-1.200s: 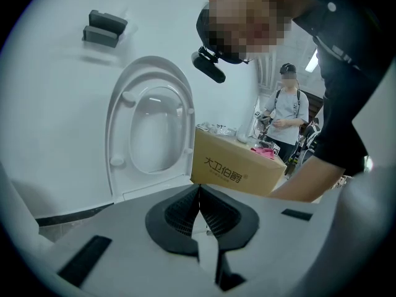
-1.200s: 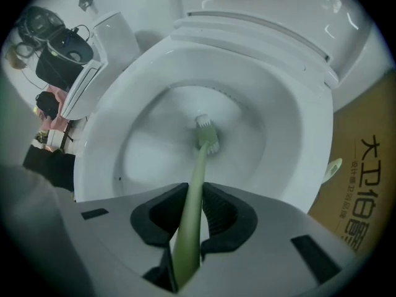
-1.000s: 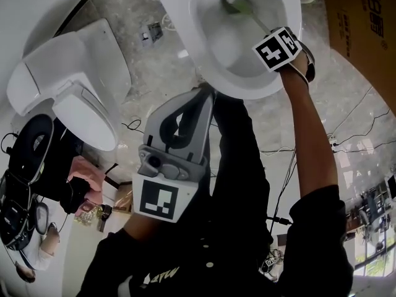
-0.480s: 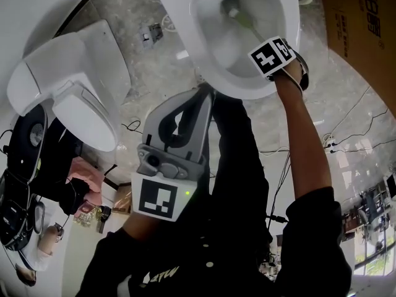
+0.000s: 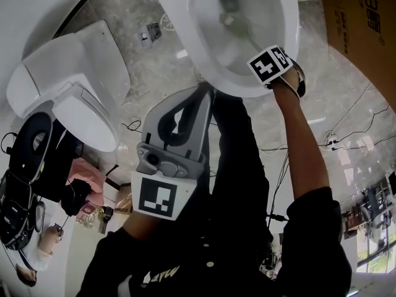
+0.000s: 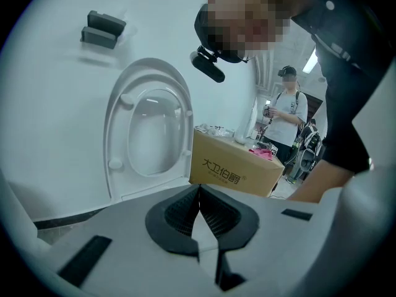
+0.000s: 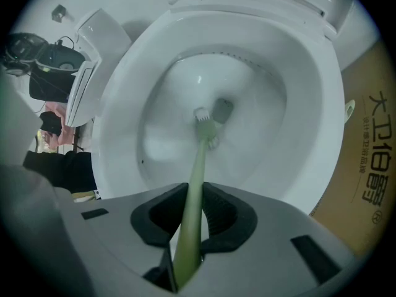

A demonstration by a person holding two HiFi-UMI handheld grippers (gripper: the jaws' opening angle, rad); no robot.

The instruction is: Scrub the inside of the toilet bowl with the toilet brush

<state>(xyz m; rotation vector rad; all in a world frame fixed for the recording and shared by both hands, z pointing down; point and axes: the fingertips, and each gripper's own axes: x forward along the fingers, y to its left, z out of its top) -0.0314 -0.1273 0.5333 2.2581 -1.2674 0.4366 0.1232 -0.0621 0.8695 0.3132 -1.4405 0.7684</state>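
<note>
We are holding the left gripper (image 6: 199, 218) aside, jaws pressed together on nothing, and clamping the right gripper (image 7: 187, 224) on the toilet brush (image 7: 197, 178) handle so its bristles, straight ahead of the jaws, are reaching deep inside the toilet bowl (image 7: 303, 135).

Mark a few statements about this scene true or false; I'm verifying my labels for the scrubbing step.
1. The right hand-held gripper is shut on the toilet brush. True.
2. The brush's head rests on the floor. False: it is down inside the toilet bowl, by the drain.
3. The left hand-held gripper holds a sponge. False: its jaws are together with nothing between them.
4. A cardboard box stands beside the toilet. True.
</note>
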